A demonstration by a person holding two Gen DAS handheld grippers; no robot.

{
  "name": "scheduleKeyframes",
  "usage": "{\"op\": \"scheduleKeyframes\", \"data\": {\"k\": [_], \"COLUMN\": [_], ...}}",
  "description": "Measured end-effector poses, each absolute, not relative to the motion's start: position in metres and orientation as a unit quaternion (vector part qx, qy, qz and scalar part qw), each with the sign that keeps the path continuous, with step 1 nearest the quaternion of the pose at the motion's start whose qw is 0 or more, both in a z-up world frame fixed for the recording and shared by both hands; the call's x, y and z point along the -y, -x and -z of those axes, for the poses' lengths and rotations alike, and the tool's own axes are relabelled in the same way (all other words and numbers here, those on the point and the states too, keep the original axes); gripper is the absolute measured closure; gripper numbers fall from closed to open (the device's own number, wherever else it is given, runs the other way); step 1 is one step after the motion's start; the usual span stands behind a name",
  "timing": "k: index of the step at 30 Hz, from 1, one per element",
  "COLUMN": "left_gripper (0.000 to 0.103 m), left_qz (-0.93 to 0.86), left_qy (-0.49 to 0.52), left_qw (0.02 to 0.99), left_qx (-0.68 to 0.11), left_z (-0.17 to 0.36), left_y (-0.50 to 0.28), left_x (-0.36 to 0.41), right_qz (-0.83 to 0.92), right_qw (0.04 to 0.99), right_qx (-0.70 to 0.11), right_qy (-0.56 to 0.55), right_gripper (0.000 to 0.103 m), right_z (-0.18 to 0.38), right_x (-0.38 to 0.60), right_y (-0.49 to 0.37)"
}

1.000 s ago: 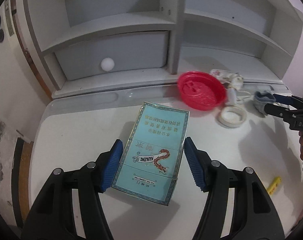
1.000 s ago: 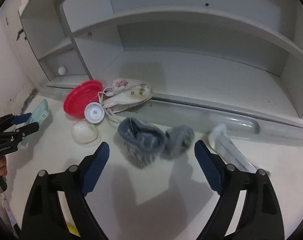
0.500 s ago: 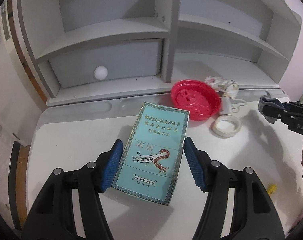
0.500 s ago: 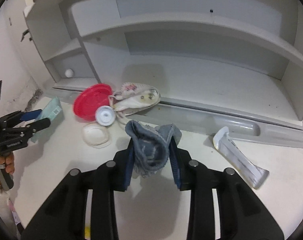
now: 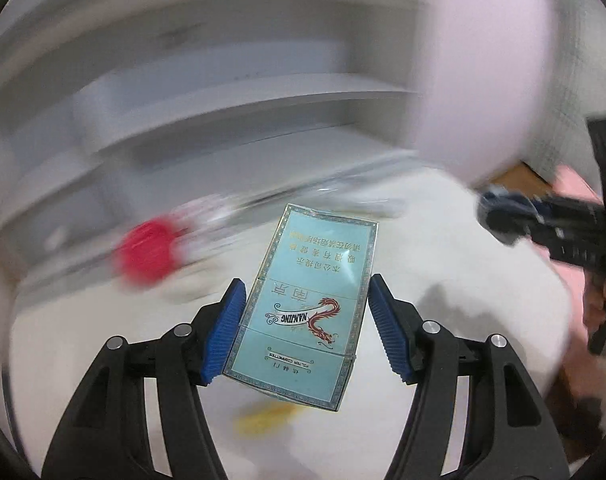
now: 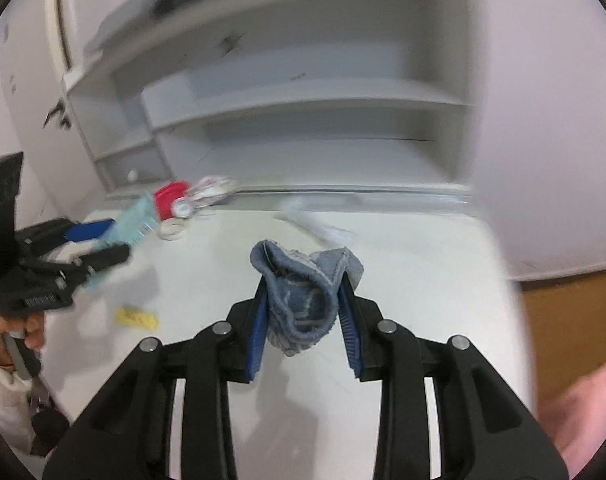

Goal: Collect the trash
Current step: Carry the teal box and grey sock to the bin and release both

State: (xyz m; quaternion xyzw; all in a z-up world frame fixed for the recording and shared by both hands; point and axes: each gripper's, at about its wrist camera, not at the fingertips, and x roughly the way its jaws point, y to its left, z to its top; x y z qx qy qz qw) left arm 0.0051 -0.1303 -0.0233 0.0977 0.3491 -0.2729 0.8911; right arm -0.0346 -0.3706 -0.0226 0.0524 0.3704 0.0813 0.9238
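Note:
A turquoise cigarette carton point(image 5: 315, 292) with a red dragon print sits between the blue pads of my left gripper point(image 5: 303, 284), which is shut on it and holds it above the white table point(image 5: 443, 280). In the right wrist view the carton point(image 6: 139, 216) sticks out of that gripper at the left. A crumpled blue-grey sock point(image 6: 303, 268) is pinched in my right gripper point(image 6: 303, 284), shut on it and off the table. From the left wrist view, the right gripper point(image 5: 503, 220) shows at the right edge, blurred.
A red lid point(image 6: 169, 196), a small white shoe point(image 6: 211, 188), a tape roll point(image 6: 172, 231), a white wrapper point(image 6: 319, 228) and a yellow scrap point(image 6: 137, 317) lie on the table. Grey shelves point(image 6: 303, 128) stand behind. The table's right edge drops to a wooden floor point(image 6: 563, 312).
The right gripper closed on the sock and lifted it. Both grippers rose and swung toward the table's right side, each carrying its item; the view is blurred by motion.

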Motion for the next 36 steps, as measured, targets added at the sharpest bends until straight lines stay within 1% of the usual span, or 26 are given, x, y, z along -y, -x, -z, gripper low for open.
{"op": "scheduleKeyframes", "data": {"k": [2,4,7,8,12,13,15,16,18,20,22,23,25,27,29,34,35,36], "left_gripper": [0.041,0.041,0.041,0.041,0.041,0.041,0.041,0.042,0.042,0.042,0.042,0.042,0.042,0.042,0.042,0.041,0.040,0.036], "left_qz": [0.350,0.405,0.478,0.515,0.587,0.594,0.589,0.581,0.546,0.502,0.456,0.430,0.408,0.394,0.392,0.398,0.402,0.406], "left_qy": [-0.116,-0.126,-0.180,-0.202,-0.255,-0.266,-0.291,-0.300,-0.326,-0.362,-0.393,-0.395,-0.386,-0.376,-0.369,-0.346,-0.343,-0.342], "left_qw": [0.865,0.842,0.803,0.776,0.708,0.696,0.680,0.674,0.652,0.650,0.658,0.661,0.665,0.668,0.667,0.652,0.646,0.641], "left_qx": [-0.339,-0.334,-0.307,-0.303,-0.299,-0.303,-0.324,-0.344,-0.413,-0.441,-0.453,-0.471,-0.492,-0.507,-0.515,-0.545,-0.551,-0.555], "left_z": [0.021,0.022,0.030,0.038,0.081,0.096,0.146,0.172,0.241,0.290,0.325,0.343,0.357,0.365,0.369,0.376,0.375,0.376], "left_y": [0.025,0.051,0.115,0.147,0.227,0.240,0.259,0.259,0.246,0.226,0.204,0.185,0.166,0.151,0.147,0.135,0.133,0.134], "left_x": [0.196,0.244,0.329,0.364,0.442,0.455,0.482,0.491,0.509,0.517,0.520,0.520,0.520,0.524,0.526,0.534,0.532,0.533], "right_qz": [-0.051,-0.009,0.050,0.070,0.144,0.155,0.163,0.170,0.174,0.155,0.130,0.123,0.115,0.123,0.129,0.142,0.143,0.142], "right_qw": [0.928,0.929,0.925,0.922,0.892,0.880,0.857,0.844,0.823,0.797,0.768,0.757,0.731,0.716,0.703,0.681,0.680,0.678], "right_qx": [-0.362,-0.355,-0.347,-0.345,-0.356,-0.365,-0.387,-0.405,-0.439,-0.467,-0.495,-0.503,-0.512,-0.526,-0.531,-0.509,-0.503,-0.499], "right_qy": [-0.077,-0.105,-0.144,-0.159,-0.239,-0.262,-0.298,-0.308,-0.317,-0.350,-0.384,-0.398,-0.436,-0.442,-0.454,-0.507,-0.514,-0.521], "right_gripper": [0.070,0.070,0.070,0.070,0.070,0.070,0.070,0.070,0.070,0.070,0.070,0.070,0.070,0.070,0.070,0.069,0.067,0.051], "right_z": [0.014,0.009,0.014,0.019,0.065,0.084,0.122,0.146,0.190,0.237,0.286,0.300,0.330,0.350,0.364,0.384,0.385,0.386], "right_x": [0.412,0.458,0.514,0.534,0.612,0.628,0.644,0.648,0.649,0.647,0.645,0.644,0.647,0.652,0.656,0.666,0.668,0.672], "right_y": [0.074,0.124,0.186,0.206,0.274,0.287,0.302,0.304,0.297,0.282,0.258,0.249,0.234,0.217,0.206,0.200,0.200,0.202]}}
